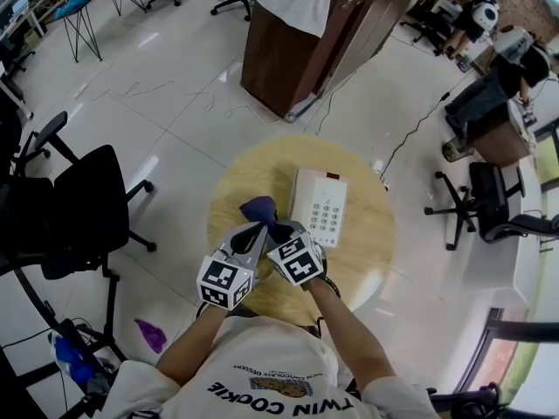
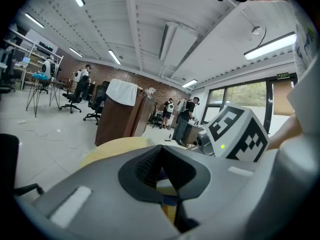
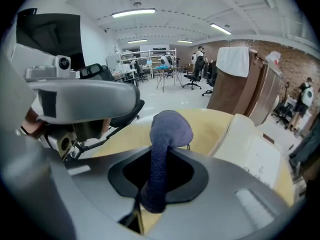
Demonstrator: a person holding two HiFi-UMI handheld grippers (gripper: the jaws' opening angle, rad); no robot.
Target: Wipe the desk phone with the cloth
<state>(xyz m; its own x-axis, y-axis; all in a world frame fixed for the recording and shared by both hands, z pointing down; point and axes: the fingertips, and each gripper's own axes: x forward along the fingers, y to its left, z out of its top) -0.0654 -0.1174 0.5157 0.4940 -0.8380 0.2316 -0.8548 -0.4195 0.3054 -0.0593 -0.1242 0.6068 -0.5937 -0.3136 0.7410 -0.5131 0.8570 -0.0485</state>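
Note:
A white desk phone (image 1: pixel 320 206) lies on the round wooden table (image 1: pixel 367 260), and its pale edge (image 3: pixel 250 149) also shows in the right gripper view. My right gripper (image 1: pixel 281 230) is shut on a dark blue cloth (image 3: pixel 162 149), which sticks out past the jaws as a bunched stalk with a rounded end. From the head view the cloth (image 1: pixel 259 209) hangs just left of the phone. My left gripper (image 1: pixel 254 231) points at the cloth from the left with its tips together. Only a sliver of blue (image 2: pixel 170 202) shows through its jaw gap.
A black office chair (image 1: pixel 83 208) stands left of the table and another (image 1: pixel 498 208) to the right. A brown cabinet draped with a white cloth (image 1: pixel 301 42) is beyond the table. A purple scrap (image 1: pixel 150 334) lies on the floor. People work at far desks.

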